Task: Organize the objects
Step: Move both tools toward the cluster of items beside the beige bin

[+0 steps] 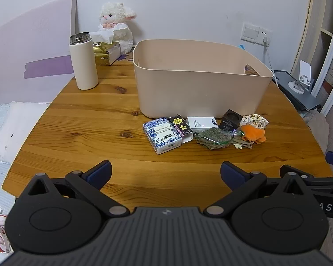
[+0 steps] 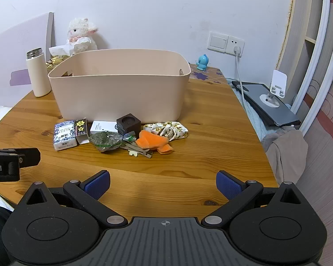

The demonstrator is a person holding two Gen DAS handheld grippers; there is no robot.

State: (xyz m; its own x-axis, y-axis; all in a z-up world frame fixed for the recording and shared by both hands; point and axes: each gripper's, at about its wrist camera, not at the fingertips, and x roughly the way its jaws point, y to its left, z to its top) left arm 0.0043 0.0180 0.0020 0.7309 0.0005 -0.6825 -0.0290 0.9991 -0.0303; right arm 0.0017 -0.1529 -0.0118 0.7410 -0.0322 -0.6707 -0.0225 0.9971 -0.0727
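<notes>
Small objects (image 2: pixel 113 136) before beige bin (image 2: pixel 119 93), well ahead of both grippers' wide-spread, empty fingers (image 1: pixel 100 174)

The left tongs (image 2: pixel 2 166) read "ot.AI" in the right wrist view; the right tongs (image 1: pixel 317 186) read "AS".

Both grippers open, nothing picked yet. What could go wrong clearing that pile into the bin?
1. The small items touch or overlap: the orange toy lies against the keys and the floral pouch, so a grasp may drag neighbours.
2. The clear bag of green bits looks soft and may slip.
3. The pile sits right against the beige bin; its wall may block fingers.
</notes>
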